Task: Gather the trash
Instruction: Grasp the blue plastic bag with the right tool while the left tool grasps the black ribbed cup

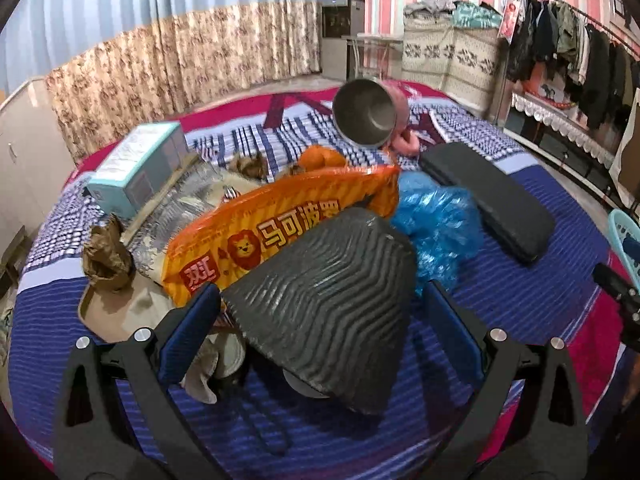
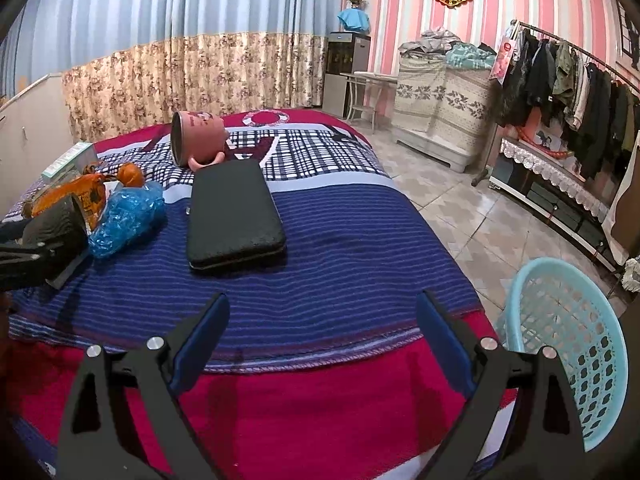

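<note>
1. Hovering wide open, the left gripper point(image 1: 320, 312) straddles a dark ridged piece point(image 1: 328, 300) on the bed point(image 1: 540, 300); neither blue pad clearly touches it, so closing off-centre could tip it away.
2. Trash lies heaped behind it: orange snack bag point(image 1: 280, 216), blue plastic wrap point(image 1: 436, 224), crumpled brown paper point(image 1: 108, 256). Any nudge could scatter them.
3. The right gripper point(image 2: 320, 344) hangs spread and empty over the bed edge, with the turquoise basket point(image 2: 580, 344) beside it, partly cut off.
4. What lies underneath the ridged piece is hidden.
</note>
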Demonstrator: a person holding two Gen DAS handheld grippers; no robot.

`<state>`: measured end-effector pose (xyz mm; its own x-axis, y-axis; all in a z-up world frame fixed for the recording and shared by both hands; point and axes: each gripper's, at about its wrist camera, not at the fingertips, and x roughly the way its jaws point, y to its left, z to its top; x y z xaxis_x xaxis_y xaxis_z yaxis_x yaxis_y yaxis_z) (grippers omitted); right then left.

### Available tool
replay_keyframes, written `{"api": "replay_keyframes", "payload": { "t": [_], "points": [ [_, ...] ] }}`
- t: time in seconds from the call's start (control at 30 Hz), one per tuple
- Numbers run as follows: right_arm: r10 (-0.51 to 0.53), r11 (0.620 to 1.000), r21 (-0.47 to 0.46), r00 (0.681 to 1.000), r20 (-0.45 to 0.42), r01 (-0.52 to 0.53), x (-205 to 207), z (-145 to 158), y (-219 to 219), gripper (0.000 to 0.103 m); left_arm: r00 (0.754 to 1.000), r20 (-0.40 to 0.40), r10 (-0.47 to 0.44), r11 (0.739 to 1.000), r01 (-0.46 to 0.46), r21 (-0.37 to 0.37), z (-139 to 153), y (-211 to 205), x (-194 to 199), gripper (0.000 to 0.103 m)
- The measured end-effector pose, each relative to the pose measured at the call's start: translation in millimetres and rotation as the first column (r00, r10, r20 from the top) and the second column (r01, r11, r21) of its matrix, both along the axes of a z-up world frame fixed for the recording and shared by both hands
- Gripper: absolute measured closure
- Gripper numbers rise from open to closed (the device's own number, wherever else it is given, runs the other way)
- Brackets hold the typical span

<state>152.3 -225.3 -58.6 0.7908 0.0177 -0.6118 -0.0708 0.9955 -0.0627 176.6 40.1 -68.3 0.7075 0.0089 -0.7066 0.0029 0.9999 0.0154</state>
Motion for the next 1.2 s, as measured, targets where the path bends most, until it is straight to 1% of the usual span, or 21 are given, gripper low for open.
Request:
{"api": "replay_keyframes", "payload": {
  "t": [0.03, 0.1, 0.17, 0.27, 0.37, 0.5, 0.63, 0.73, 0.8, 0.87, 0.9, 0.93, 0.97, 1.0, 1.03, 1.07, 1.2],
  "points": [
    [0.002, 1.0, 0.003, 1.0, 0.0, -0.002, -0.2, 0.4, 0.2, 0.011, 1.0, -0.01, -0.003, 1.0, 0.003, -0.009, -1.6, 1.8, 0.4, 0.011],
    [0.009, 1.0, 0.006, 1.0, 0.001, -0.009, -0.1, 1.9, 2.3, 0.011, 1.0, -0.013, -0.011, 1.0, 0.011, -0.028, -2.0, 6.2, -2.5, 0.011],
    [0.018, 1.0, 0.007, 1.0, 0.004, -0.018, -0.8, 4.0, 5.9, 0.011, 1.0, -0.006, -0.017, 1.0, 0.017, -0.025, 1.7, 8.5, -8.6, 0.011],
    [0.042, 0.999, 0.026, 0.999, 0.001, -0.042, 1.7, 6.6, 14.1, 0.011, 1.0, 0.017, -0.015, 1.0, 0.015, -0.025, 13.5, 16.9, -24.6, 0.011],
    [0.075, 0.997, 0.024, 0.997, 0.004, -0.075, 7.2, 9.3, 31.0, 0.011, 0.998, 0.055, 0.005, 1.0, -0.004, -0.029, 29.9, 34.4, -45.5, 0.011],
    [0.138, 0.99, 0.024, 0.99, -0.006, -0.138, 19.0, 9.8, 60.2, 0.011, 0.994, 0.078, 0.07, 0.997, -0.068, -0.029, 41.5, 68.6, -63.4, 0.011],
    [0.212, 0.977, 0.025, 0.977, -0.005, -0.212, 33.2, 12.8, 99.7, 0.011, 0.983, 0.081, 0.162, 0.987, -0.162, -0.013, 41.4, 107.8, -71.1, 0.011],
    [0.244, 0.97, 0.019, 0.97, -0.006, -0.244, 46.6, 16.0, 125.2, 0.012, 0.976, 0.068, 0.205, 0.978, -0.202, -0.041, 38.7, 129.3, -71.9, 0.011],
    [0.255, 0.967, 0.03, 0.967, -0.025, -0.254, 59.3, 13.1, 139.1, 0.02, 0.973, 0.069, 0.222, 0.975, -0.219, -0.039, 37.4, 135.8, -72.4, 0.011],
    [0.269, 0.962, 0.054, 0.96, -0.07, -0.266, 70.9, 4.2, 146.9, 0.042, 0.97, 0.071, 0.232, 0.973, -0.23, -0.031, 37.5, 139.8, -71.9, 0.011],
    [0.278, 0.96, 0.069, 0.956, -0.096, -0.272, 75.7, -1.2, 150.4, 0.046, 0.969, 0.074, 0.234, 0.972, -0.232, -0.029, 37.6, 140.0, -71.4, 0.011],
    [0.294, 0.955, 0.084, 0.948, -0.124, -0.285, 79.4, -7.6, 154.4, 0.055, 0.969, 0.078, 0.236, 0.972, -0.234, -0.027, 37.6, 140.2, -71.5, 0.011],
    [0.31, 0.95, 0.088, 0.94, -0.14, -0.3, 80.4, -12.1, 157.7, 0.066, 0.968, 0.082, 0.238, 0.971, -0.236, -0.027, 38.3, 140.5, -71.5, 0.011],
    [0.324, 0.945, 0.083, 0.935, -0.142, -0.315, 77.6, -12.7, 159.7, 0.068, 0.967, 0.085, 0.238, 0.971, -0.237, -0.028, 38.9, 139.6, -70.9, 0.011],
    [0.324, 0.945, 0.079, 0.937, -0.13, -0.316, 73.7, -10.5, 159.8, 0.072, 0.967, 0.089, 0.237, 0.971, -0.235, -0.031, 40.5, 138.4, -70.0, 0.011],
    [0.325, 0.945, 0.078, 0.939, -0.113, -0.318, 69.1, -5.5, 157.2, 0.073, 0.968, 0.095, 0.234, 0.972, -0.231, -0.033, 41.7, 137.0, -69.3, 0.011],
    [0.299, 0.954, 0.048, 0.953, -0.039, -0.297, 46.0, 21.2, 131.7, 0.074, 0.969, 0.124, 0.216, 0.976, -0.213, -0.031, 47.9, 123.2, -69.9, 0.011]
  ]
}}
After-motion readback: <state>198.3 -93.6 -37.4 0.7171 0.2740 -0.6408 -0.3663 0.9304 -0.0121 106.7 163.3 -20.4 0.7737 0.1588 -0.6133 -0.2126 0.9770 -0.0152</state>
